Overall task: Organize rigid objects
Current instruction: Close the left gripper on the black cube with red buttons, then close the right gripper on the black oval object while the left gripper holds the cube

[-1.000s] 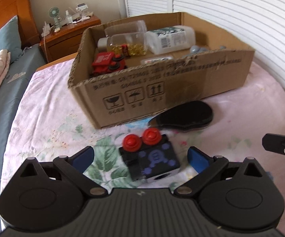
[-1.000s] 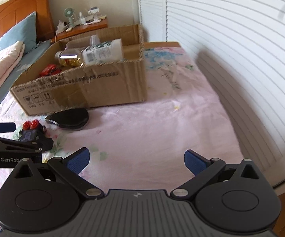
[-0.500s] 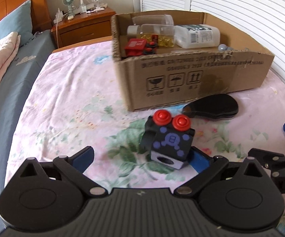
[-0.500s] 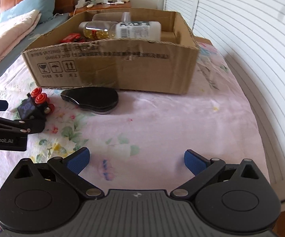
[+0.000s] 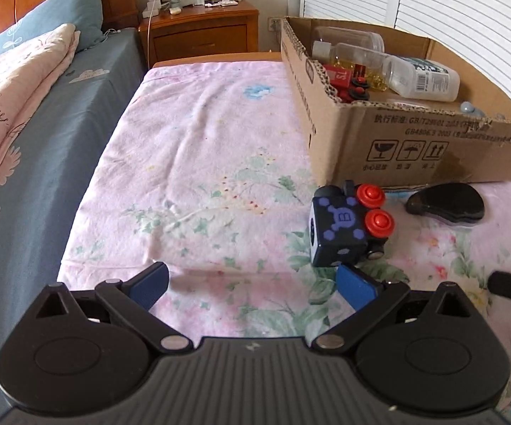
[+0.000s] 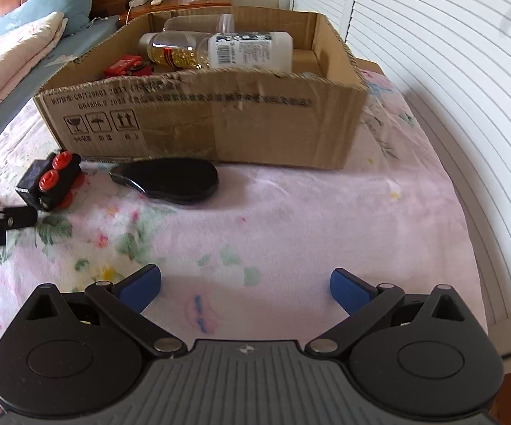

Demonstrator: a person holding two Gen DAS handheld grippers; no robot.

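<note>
Left gripper: low over floral sheet, spread wide, nothing held; right pad just beside black toy train.
Right gripper: level, spread wide, empty, over bare sheet.
Toy train: on sheet, near cardboard box corner; flat black object beside it.
Open room: wide bare sheet left of the train.

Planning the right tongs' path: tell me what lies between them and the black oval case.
Only bare floral bedsheet lies between the right tongs and the black oval case, as the right wrist view shows.
</note>
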